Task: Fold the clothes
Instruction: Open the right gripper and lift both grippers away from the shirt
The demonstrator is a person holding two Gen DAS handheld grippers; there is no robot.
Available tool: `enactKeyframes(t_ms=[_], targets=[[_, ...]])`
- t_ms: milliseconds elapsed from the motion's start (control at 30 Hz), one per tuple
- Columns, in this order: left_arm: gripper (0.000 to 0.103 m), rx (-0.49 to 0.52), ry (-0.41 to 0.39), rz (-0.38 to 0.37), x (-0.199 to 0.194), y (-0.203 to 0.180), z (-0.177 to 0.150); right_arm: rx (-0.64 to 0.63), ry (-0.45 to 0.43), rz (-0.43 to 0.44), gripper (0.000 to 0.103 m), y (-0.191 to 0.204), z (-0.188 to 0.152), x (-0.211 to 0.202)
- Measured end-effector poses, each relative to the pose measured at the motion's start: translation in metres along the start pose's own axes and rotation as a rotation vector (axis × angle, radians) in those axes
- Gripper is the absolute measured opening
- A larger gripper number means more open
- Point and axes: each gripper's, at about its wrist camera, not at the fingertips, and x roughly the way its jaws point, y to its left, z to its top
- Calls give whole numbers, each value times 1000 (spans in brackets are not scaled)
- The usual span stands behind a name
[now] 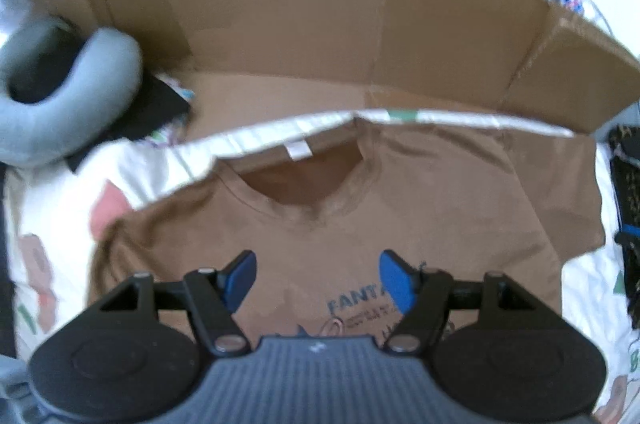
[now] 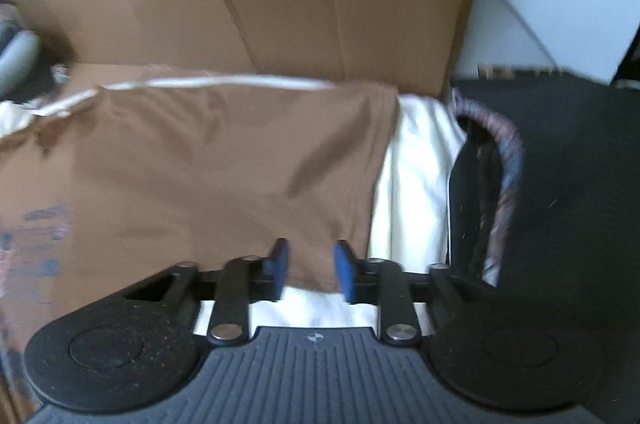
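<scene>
Two grippers hang over a brown T-shirt (image 1: 400, 208) that lies flat, front side up, on a white bed sheet (image 1: 132, 168) with little pictures on it. Its neck hole points to a big cardboard sheet (image 1: 320, 24) that stands up behind the bed. Blue writing shows on the chest.

The left gripper (image 1: 318, 280) sits above the middle of the shirt, and its blue fingers (image 1: 240, 278) are spread wide with nothing in them. The right gripper (image 2: 309, 270) is by the shirt's right sleeve edge, and its fingers are apart too, but not as wide. No cloth is caught between them yet, as far as I can see.

I think the folding has not started, so the step now is to grab. To do it well, the right gripper should go low to the sleeve edge and pinch only the shirt, not the sheet under it. The left one should slide out to the left sleeve. Then both sides can fold in evenly. A gray neck pillow (image 1: 68, 96) lies off to the left, out of the way
</scene>
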Motion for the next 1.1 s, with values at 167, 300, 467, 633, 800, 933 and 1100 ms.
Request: enactKeyframes(t_ms=[167,300,467,633,800,933,1100], targets=[[71,0,-61,31,-67,18,8,-50,-51,47,38,5,21,-51],[71,0,-110,56,-120,33,14,-89,-83,78,39,10,40,-100],[72,0,-171,86,-186,51,22,-129,-117,122,54,17,59,-170],[74,-22,-167,87,-224,68,-3,-158,-143,143,56,18,72,-241],[74,-27,-164,82,-249,84,-34,-147,-168,172,65,10,73,-298],[74,-46,-159,102,-256,101,-57,-159,-181,190,66,9,64,-322],[74,-102,-150,123,-255,127,-81,-182,-170,239,67,20,48,-315]])
